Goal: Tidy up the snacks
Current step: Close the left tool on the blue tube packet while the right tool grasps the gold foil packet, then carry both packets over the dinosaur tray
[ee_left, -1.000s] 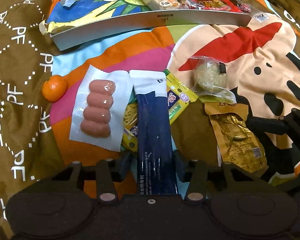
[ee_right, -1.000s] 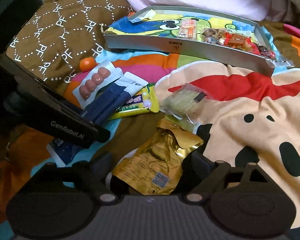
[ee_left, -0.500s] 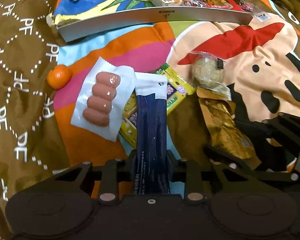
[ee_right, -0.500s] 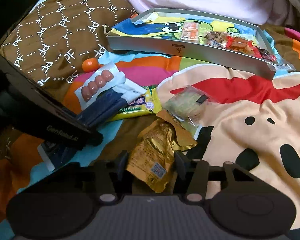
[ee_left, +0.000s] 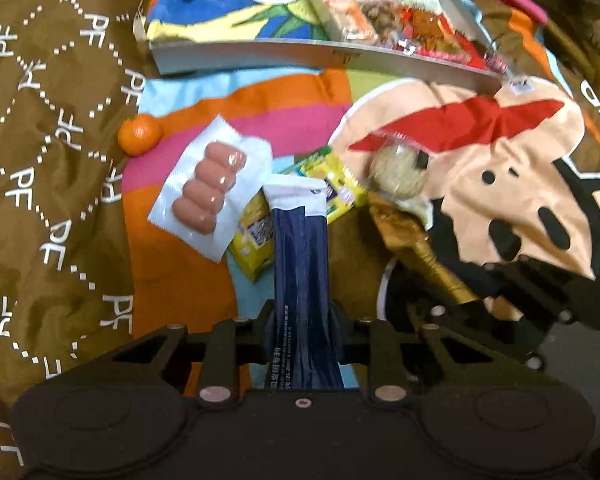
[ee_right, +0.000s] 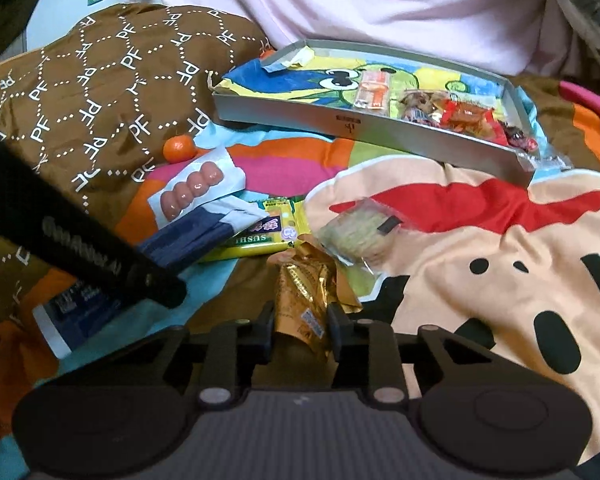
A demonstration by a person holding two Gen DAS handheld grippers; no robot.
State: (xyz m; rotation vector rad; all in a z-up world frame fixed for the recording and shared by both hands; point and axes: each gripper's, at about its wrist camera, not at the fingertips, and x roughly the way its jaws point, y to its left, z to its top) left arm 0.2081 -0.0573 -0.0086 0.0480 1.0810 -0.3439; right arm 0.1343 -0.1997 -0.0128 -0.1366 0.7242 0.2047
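Left wrist view showed a gray tray [ee_left: 260, 54] at the far side of a cartoon-print blanket [ee_left: 520, 184], already carrying a few red and orange snack packs toward its right end. On the blanket nearer the camera lay a small orange [ee_left: 140, 140] at the edge of a brown quilt [ee_left: 40, 160], a white sausage pack [ee_left: 210, 188] just right of it, a yellow sushi-labelled packet [ee_left: 336, 184] partly under other wrappers, and a clear-wrapped rice cake [ee_left: 398, 178] beyond it.

The left gripper [ee_left: 302, 332] had just been closing and was clenched on the near part of a long navy blue packet [ee_left: 300, 256], whose white top end pointed away from the camera and overlapped the yellow packet and a corner of the sausage pack. The pads pressed the packet from both sides.

In the right wrist view, the right gripper [ee_right: 300, 326] had likewise just been closing, and its fingertips squeezed the lower end of a crumpled gold foil packet [ee_right: 304, 284]. That packet's upper end touched the rice cake [ee_right: 356, 232] and lay just beside the yellow packet [ee_right: 260, 236]. The left gripper's black body [ee_right: 80, 248] crossed the left of this view, lying over the navy packet [ee_right: 188, 236] and hiding its middle. The tray [ee_right: 380, 136] sat well beyond both held packets, with the sausage pack [ee_right: 196, 192] and the orange [ee_right: 179, 148] between it and the left gripper.
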